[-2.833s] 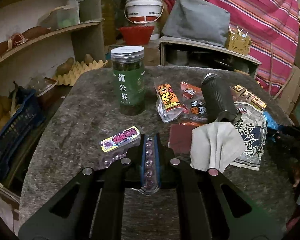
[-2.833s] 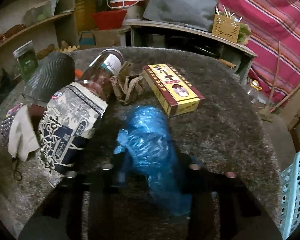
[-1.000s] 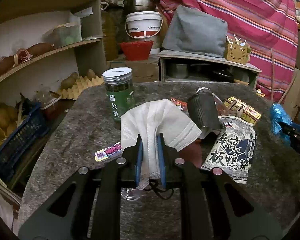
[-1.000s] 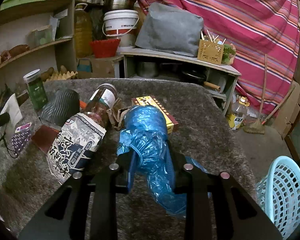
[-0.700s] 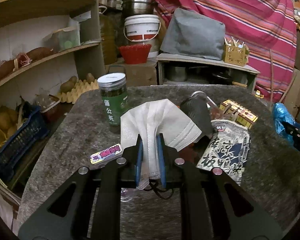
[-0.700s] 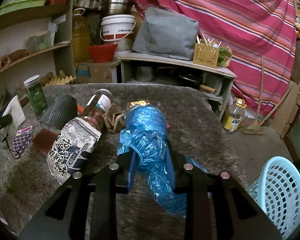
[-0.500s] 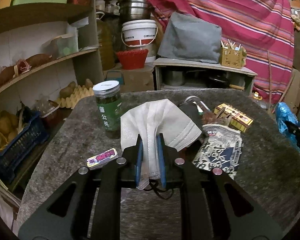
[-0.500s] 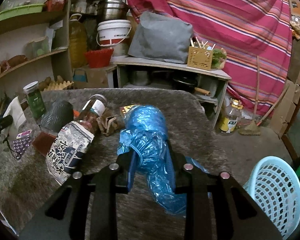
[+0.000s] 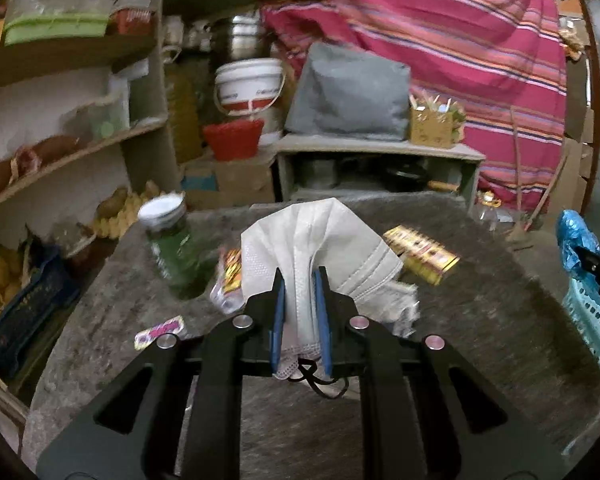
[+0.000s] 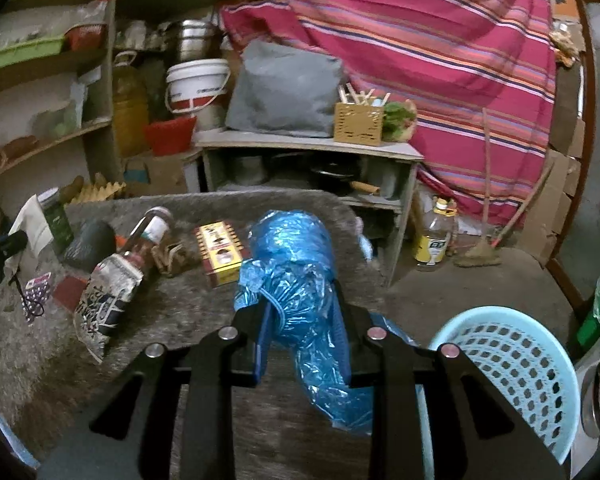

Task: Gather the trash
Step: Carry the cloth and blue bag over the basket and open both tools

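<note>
My left gripper point(image 9: 300, 280) clamps a white face mask point(image 9: 320, 240); my right gripper point(image 10: 300, 312) grips crumpled blue plastic point(image 10: 292, 264). Only its view shows the whole pale-blue basket point(image 10: 512, 360).

Left hand-held gripper point(image 9: 300, 276) clamped on white face mask point(image 9: 320, 236), raised over grey surface point(image 9: 480, 320). Green jar point(image 9: 172, 248), yellow box point(image 9: 422, 254) behind; light blue basket point(image 9: 592, 320) at right edge.

A green-labelled jar point(image 9: 171, 248) stands near the table's point(image 9: 480, 320) left edge; a white bucket point(image 10: 196, 86) and grey cushion point(image 10: 288, 90) sit behind.
</note>
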A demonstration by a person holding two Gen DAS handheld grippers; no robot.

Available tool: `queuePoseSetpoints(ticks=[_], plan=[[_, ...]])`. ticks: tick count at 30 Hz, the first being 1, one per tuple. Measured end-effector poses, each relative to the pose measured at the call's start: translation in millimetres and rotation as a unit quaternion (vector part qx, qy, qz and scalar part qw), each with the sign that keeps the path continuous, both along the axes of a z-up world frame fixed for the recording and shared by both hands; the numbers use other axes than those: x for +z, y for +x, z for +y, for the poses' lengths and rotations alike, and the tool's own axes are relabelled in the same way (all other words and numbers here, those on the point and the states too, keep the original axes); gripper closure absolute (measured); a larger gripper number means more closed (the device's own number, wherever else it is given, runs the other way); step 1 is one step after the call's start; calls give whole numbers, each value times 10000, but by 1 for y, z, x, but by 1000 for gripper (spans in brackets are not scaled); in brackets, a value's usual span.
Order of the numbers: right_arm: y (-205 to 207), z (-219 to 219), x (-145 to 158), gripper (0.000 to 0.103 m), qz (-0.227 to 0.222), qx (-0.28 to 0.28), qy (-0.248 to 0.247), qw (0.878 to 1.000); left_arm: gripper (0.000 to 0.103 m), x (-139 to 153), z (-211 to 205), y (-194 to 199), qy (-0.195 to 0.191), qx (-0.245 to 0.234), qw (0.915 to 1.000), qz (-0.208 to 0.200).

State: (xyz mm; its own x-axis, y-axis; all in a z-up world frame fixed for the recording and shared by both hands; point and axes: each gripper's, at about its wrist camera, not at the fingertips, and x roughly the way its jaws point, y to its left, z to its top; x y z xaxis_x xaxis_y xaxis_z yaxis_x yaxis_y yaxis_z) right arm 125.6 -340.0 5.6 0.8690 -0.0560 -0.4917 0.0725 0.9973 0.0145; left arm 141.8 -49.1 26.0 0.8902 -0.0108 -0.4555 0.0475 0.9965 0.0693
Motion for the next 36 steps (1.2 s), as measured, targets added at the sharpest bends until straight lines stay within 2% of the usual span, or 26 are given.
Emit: queuePoseSetpoints(ticks=[5, 8, 14, 24, 28, 31, 33, 35, 36], plan=[[-16, -46, 11, 76, -162, -317, 173, 9992, 90, 10, -40, 0, 43, -326, 9994, -60], [-21, -76, 9, 76, -66, -568, 108, 9983, 90, 12, -71, 1, 136, -572, 9982, -92], [-41, -135, 5, 76, -10, -1025, 228, 9945, 90, 10, -145, 7, -29, -1191, 9929, -15], [-69, -213, -12, 76, 153, -1617, 547, 9852, 90, -17, -273, -10, -128, -2286, 9729, 313], [-80, -235, -19, 76, 195, -1797, 721, 9809, 90, -32, -323, -19, -31, -2657, 9628, 487], [-83, -242, -22, 76, 204, -1862, 764, 9793, 87, -40, -348, -21, -17, -2944, 9530, 711], [-86, -247, -24, 76, 223, -1901, 779, 9784, 87, -43, -359, -22, 26, -3004, 9507, 774], [-88, -249, -25, 76, 232, -1922, 802, 9778, 76, -43, -363, -23, 2, -3035, 9494, 805], [-89, -251, -26, 76, 237, -1934, 812, 9775, 63, -42, -363, -24, -24, -3048, 9490, 807]])
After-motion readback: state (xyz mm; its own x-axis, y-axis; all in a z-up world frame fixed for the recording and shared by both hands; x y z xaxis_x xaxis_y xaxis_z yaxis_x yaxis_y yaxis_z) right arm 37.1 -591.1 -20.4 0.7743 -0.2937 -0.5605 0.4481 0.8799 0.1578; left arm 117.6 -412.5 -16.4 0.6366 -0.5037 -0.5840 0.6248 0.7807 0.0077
